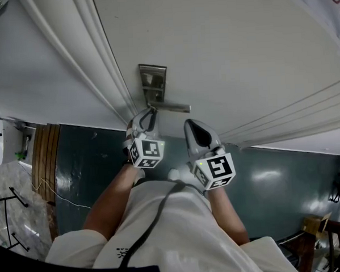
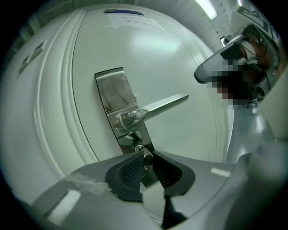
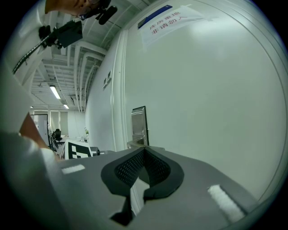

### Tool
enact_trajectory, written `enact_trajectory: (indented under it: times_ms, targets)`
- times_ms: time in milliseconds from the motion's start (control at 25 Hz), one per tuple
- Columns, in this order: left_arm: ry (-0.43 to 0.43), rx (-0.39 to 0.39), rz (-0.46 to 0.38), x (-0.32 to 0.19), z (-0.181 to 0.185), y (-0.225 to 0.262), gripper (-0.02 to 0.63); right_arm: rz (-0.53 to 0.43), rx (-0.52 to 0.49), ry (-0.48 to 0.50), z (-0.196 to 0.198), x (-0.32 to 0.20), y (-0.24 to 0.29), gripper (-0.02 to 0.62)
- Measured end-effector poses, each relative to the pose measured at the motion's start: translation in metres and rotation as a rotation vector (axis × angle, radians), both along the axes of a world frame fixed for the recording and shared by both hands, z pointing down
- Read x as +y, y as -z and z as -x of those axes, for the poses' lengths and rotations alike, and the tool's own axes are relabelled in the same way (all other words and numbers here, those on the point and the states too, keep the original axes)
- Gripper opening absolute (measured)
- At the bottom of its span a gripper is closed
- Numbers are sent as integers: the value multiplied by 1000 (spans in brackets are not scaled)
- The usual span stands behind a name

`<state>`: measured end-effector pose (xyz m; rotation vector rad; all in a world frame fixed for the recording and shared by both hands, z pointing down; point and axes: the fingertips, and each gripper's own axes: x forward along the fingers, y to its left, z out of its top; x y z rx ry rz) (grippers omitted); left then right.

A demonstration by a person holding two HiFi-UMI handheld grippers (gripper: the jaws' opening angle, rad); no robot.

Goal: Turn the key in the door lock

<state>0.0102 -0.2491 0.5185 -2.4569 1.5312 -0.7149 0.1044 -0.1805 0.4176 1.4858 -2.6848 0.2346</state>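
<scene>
The key (image 2: pixel 144 154), seated in the lock below the door handle (image 2: pixel 155 108), is clamped by the left gripper (image 2: pixel 146 158), the right gripper (image 3: pixel 144 152) is closed on nothing, and the turn is judged unfinished.

Soft even light, fisheye-warped edges

1. Floor (image 1: pixel 92 165): dark teal, glossy, light patches reflected.
2. Wooden slats (image 1: pixel 46 156): at the floor's left edge.
3. White cable (image 1: pixel 77 203): runs over the floor from the slats.
4. Notice (image 3: pixel 168 20): paper, blue strip on top, red print, illegible.
5. Strip lamp (image 3: pixel 55 92): lit, overhead.
</scene>
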Motion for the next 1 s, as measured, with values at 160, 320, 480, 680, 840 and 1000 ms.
enact_trajectory:
  times_ms: [160,320,480,680,840,1000]
  targets:
    - [43,121,68,-1,2,0,66,5,0,3,0,0,-1,8]
    - [53,193,115,0,2,-1,66,5,-10,2,-2,1,0,8]
    - [52,241,130,-2,3,6,61,10,-15,3,-2,2,-3,8]
    - [55,300,160,-3,5,6,58,9,-17,0,-3,2,-2,8]
    - [59,358,186,-3,5,6,58,3,-15,3,-3,2,-1,8]
    - [64,422,208,-2,5,9,55,-2,-13,7,-2,2,2,8]
